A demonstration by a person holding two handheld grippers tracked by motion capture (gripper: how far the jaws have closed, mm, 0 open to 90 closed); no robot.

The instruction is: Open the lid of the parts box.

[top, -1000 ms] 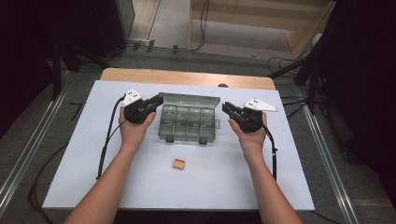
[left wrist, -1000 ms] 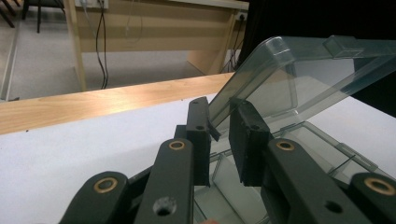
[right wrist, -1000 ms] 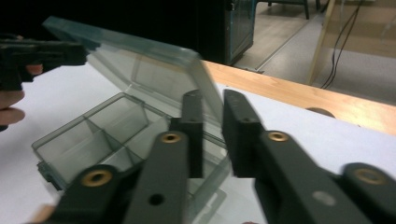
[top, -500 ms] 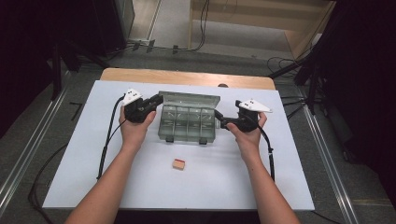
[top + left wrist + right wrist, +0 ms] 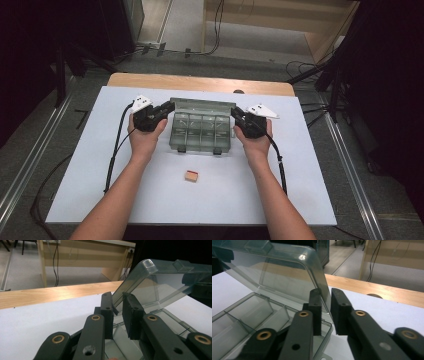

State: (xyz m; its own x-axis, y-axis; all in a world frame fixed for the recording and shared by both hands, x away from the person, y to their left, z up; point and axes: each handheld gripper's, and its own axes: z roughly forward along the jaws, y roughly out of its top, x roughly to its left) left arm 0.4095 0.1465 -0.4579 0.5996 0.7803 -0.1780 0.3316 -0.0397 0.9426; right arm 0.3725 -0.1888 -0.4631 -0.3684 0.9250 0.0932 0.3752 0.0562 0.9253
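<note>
We've got the left gripper (image 5: 117, 311) with its jaws pinched on the left edge of the lid (image 5: 160, 282), and the right gripper (image 5: 325, 312) nipped on the right edge, so both are clamped on thin plastic. The lid stands half raised over the box (image 5: 201, 132), mid-table toward the far side. Our worry: uneven lifting could twist the lid or pop it out of one grip, and pulling might drag the light box. The small block (image 5: 191, 175) sits nearer, well apart.
</note>
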